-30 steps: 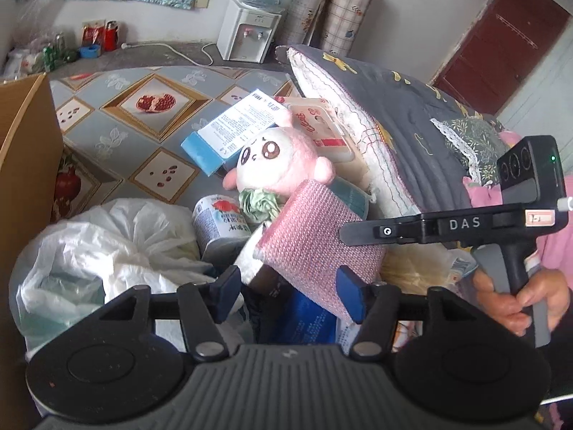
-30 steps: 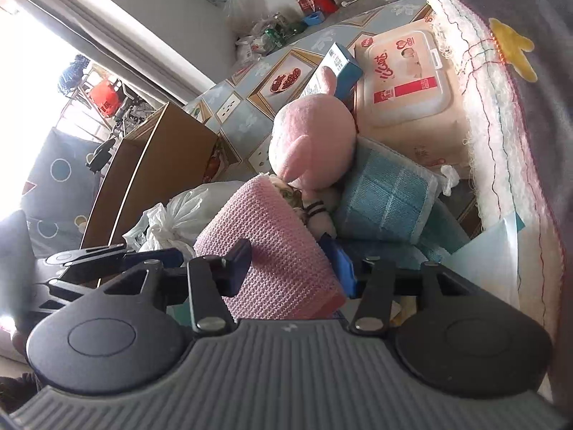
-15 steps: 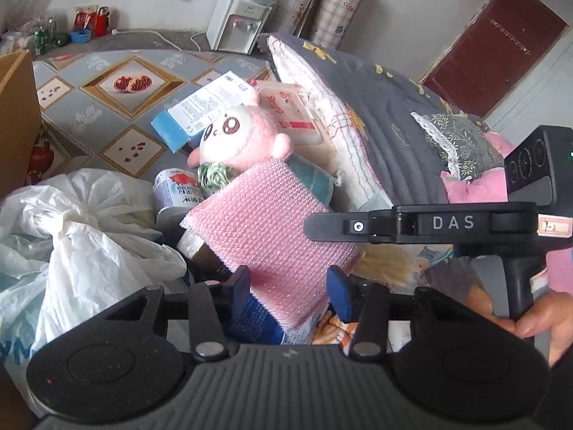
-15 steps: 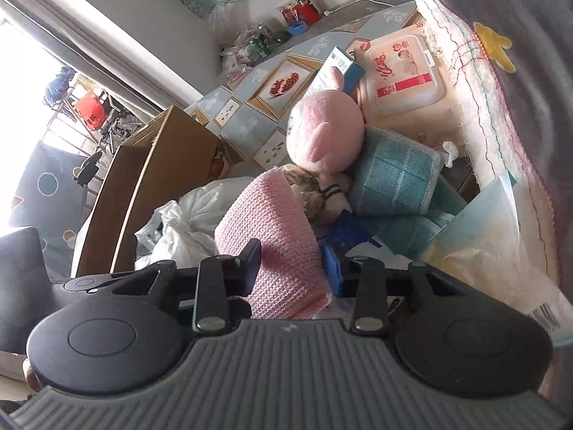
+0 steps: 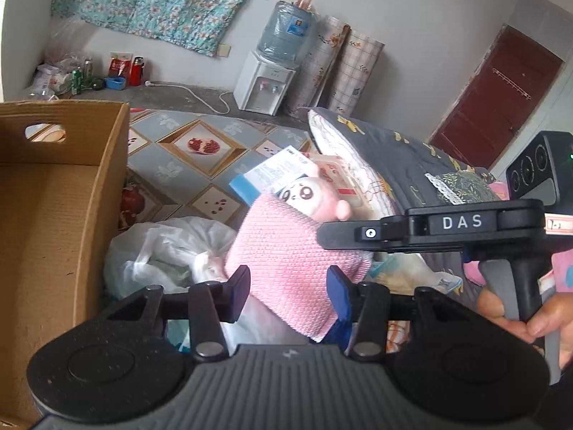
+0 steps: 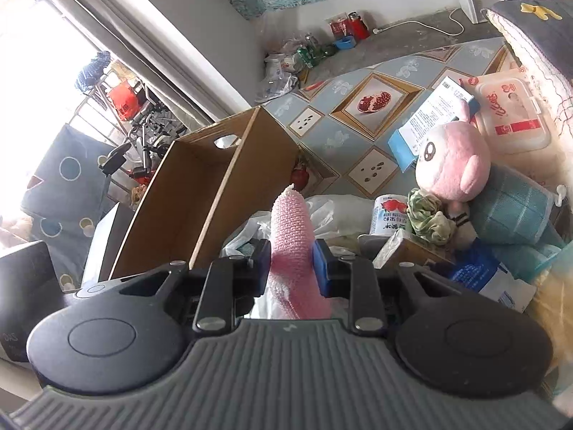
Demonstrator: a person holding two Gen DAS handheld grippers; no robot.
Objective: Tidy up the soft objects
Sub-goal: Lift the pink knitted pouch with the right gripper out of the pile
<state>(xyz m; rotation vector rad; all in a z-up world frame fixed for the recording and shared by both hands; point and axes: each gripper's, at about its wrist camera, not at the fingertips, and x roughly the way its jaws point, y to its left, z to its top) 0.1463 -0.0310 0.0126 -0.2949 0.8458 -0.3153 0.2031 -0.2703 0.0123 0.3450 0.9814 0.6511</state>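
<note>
Right wrist view: our right gripper (image 6: 290,265) pinches the pink cloth (image 6: 292,236) standing upright; cardboard box (image 6: 200,200) lies just left. Left gripper (image 5: 288,292) grips its edge.

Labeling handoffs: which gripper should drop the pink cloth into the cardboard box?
Left, probably. Both the left gripper and right gripper pinch the pink cloth, but the cardboard box opens right beside the left one.

Grey plaster walls enclose the room. A teal floral cloth (image 5: 157,3) hangs at eleven o'clock, a white water dispenser (image 5: 265,82) stands at twelve, a dark red door (image 5: 501,100) at two. Daylight floods a window (image 6: 39,57) at ten o'clock.
</note>
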